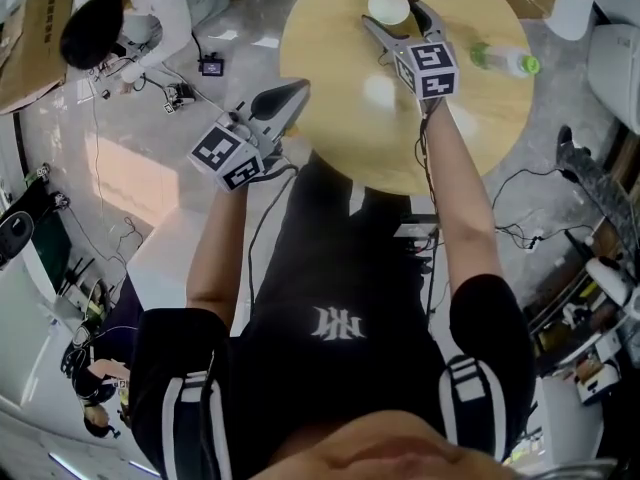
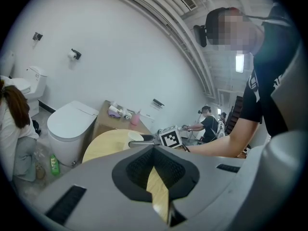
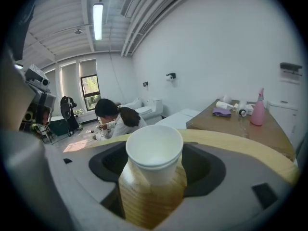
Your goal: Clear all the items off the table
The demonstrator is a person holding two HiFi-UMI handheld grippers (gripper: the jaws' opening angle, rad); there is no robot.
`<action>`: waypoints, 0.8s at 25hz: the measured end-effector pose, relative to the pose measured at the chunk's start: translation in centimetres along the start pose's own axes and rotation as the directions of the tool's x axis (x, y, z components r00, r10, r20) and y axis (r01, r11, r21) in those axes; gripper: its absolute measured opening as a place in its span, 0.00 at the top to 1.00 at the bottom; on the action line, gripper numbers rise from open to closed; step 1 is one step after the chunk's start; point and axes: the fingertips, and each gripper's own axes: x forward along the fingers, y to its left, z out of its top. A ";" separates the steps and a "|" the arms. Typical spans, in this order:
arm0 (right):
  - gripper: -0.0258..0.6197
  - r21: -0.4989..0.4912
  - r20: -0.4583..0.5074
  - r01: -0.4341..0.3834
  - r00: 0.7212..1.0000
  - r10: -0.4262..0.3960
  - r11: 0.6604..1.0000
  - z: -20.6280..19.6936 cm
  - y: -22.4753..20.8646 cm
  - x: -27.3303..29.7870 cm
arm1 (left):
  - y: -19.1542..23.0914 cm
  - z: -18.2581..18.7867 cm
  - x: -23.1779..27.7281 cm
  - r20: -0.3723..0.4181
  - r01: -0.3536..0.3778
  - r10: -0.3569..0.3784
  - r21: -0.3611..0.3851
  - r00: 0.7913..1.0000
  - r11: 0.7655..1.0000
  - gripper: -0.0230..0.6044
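A white paper cup (image 1: 388,6) stands upright at the far side of the round wooden table (image 1: 340,118). My right gripper (image 1: 390,12) is open, one jaw on each side of the cup, and bare wood shows between cup and pads. In the right gripper view the cup (image 3: 155,150) fills the gap between the jaws. A clear plastic bottle with a green cap (image 1: 505,61) lies on the table's right side. My left gripper (image 1: 298,88) hangs shut and empty over the table's near left edge. From the left gripper view the cup (image 2: 135,137) shows far off.
A person (image 1: 110,18) crouches on the floor at the far left among cables. A white toilet (image 2: 67,124) and a green bottle on the floor (image 2: 54,165) stand beyond the table. A wooden counter (image 3: 240,124) carries a pink spray bottle (image 3: 258,113).
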 end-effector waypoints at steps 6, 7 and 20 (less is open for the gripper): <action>0.44 -0.035 -0.001 -0.018 1.000 0.018 0.999 1.1 -1.1 -0.2 | -0.2 0.6 0.6 0.006 -0.026 0.026 0.006 1.000 1.000 0.94; 0.45 -0.040 0.004 -0.024 1.000 0.024 0.999 1.4 -0.7 -0.7 | -0.4 0.7 0.3 0.011 -0.031 0.031 0.009 0.999 0.999 0.94; 0.46 -0.202 0.166 -0.199 0.958 0.233 0.959 10.3 8.0 -12.5 | -9.6 4.0 -4.3 0.201 -0.195 0.179 0.066 0.963 0.979 0.94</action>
